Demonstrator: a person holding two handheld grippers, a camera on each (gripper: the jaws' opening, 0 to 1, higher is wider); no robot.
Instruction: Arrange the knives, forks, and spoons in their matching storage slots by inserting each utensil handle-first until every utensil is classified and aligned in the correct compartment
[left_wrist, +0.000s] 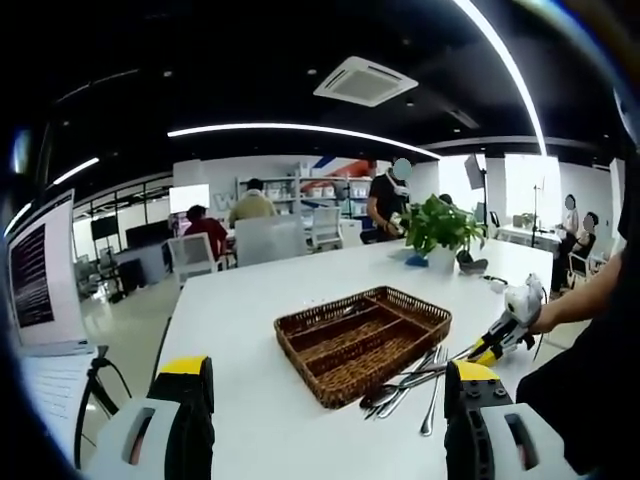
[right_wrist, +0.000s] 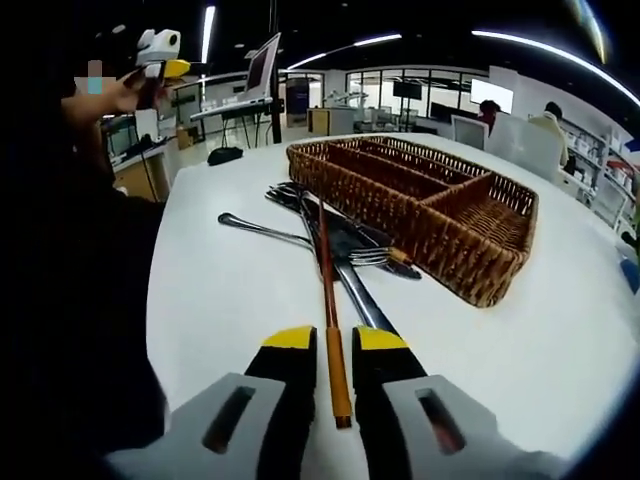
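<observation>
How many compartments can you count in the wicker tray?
4: in the right gripper view, the wicker tray has three long slots side by side, plus one crosswise compartment at its near end. All look empty.

One wicker tray (right_wrist: 470, 262); one fork (right_wrist: 300, 238); one brown chopstick (right_wrist: 328, 300).

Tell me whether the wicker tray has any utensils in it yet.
Empty. In both views the wicker tray shows bare compartments; the utensils lie on the table beside it, one thin brown-handled piece between the right tongs.
</observation>
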